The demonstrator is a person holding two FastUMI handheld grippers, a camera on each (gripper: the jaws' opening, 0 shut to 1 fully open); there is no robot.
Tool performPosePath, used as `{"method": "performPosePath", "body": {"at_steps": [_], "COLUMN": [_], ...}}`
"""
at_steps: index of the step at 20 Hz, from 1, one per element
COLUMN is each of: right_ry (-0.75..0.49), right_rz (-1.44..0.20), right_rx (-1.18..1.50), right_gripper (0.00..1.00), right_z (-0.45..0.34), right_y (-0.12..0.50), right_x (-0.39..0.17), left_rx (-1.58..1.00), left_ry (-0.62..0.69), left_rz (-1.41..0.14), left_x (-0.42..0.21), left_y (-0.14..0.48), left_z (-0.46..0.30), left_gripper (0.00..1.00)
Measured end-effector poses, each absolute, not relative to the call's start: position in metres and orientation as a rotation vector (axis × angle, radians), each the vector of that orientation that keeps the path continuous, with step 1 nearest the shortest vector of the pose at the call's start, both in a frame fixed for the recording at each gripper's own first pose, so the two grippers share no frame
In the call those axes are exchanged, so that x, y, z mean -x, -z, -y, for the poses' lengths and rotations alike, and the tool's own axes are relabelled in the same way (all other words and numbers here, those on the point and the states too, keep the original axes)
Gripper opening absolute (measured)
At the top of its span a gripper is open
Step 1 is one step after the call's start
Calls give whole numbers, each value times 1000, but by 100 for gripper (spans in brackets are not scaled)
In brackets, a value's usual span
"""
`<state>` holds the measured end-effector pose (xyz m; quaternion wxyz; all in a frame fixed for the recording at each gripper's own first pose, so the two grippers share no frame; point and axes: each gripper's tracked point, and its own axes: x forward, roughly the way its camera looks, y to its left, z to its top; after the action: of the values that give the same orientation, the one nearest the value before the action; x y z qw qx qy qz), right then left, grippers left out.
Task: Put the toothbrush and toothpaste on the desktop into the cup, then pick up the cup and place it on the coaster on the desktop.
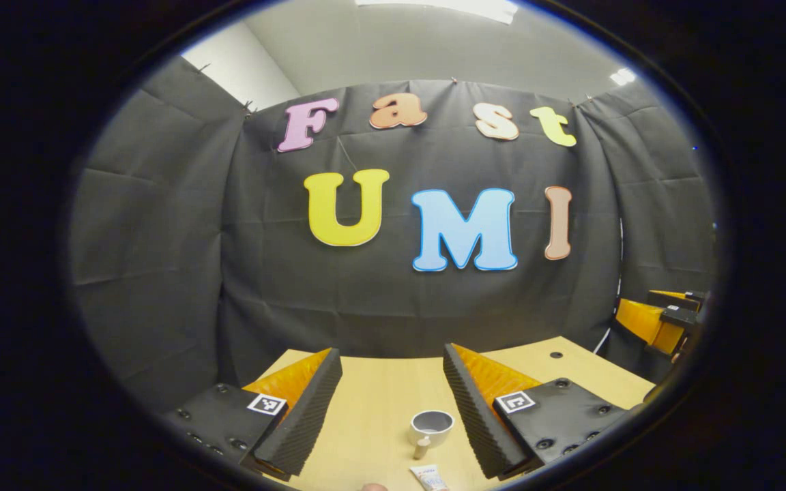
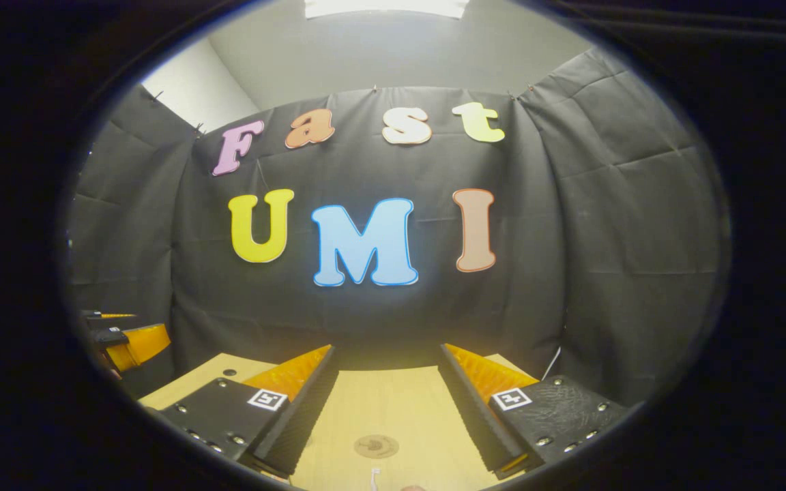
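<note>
Both grippers, left gripper (image 1: 393, 409) and right gripper (image 2: 386, 409), hover wide open and empty; next, grasp the toothpaste (image 1: 429, 477) beside the cup (image 1: 432, 427)

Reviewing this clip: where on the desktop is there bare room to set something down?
Bare wood lies between the cup and the desk's far edge, and beyond the coaster toward the back wall. Crowded: the near strip where cup and toothpaste cluster.
</note>
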<state>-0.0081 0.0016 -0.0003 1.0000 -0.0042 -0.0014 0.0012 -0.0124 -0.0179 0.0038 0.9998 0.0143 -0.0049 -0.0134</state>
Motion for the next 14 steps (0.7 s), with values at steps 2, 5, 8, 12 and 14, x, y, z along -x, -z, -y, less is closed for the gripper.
{"method": "performPosePath", "body": {"at_steps": [2, 5, 8, 12, 14], "right_ry": [0, -2, -4, -3, -4], "right_rz": [1, -7, -23, -77, -121], "right_rx": [6, 11, 15, 15, 28], "right_gripper": [93, 93, 93, 97, 93], "right_z": [-1, -3, -3, -3, -4], "right_y": [1, 3, 9, 26, 41], "right_x": [8, 9, 9, 5, 2], "left_rx": [-34, -37, -27, -14, -18], "left_ry": [25, 30, 40, 67, 90], "left_rz": [11, -4, -33, -118, -182], "left_x": [14, 14, 13, 5, 3], "left_y": [-6, 1, 12, 41, 65], "left_z": [17, 19, 22, 28, 37], "left_gripper": [94, 94, 94, 94, 94]}}
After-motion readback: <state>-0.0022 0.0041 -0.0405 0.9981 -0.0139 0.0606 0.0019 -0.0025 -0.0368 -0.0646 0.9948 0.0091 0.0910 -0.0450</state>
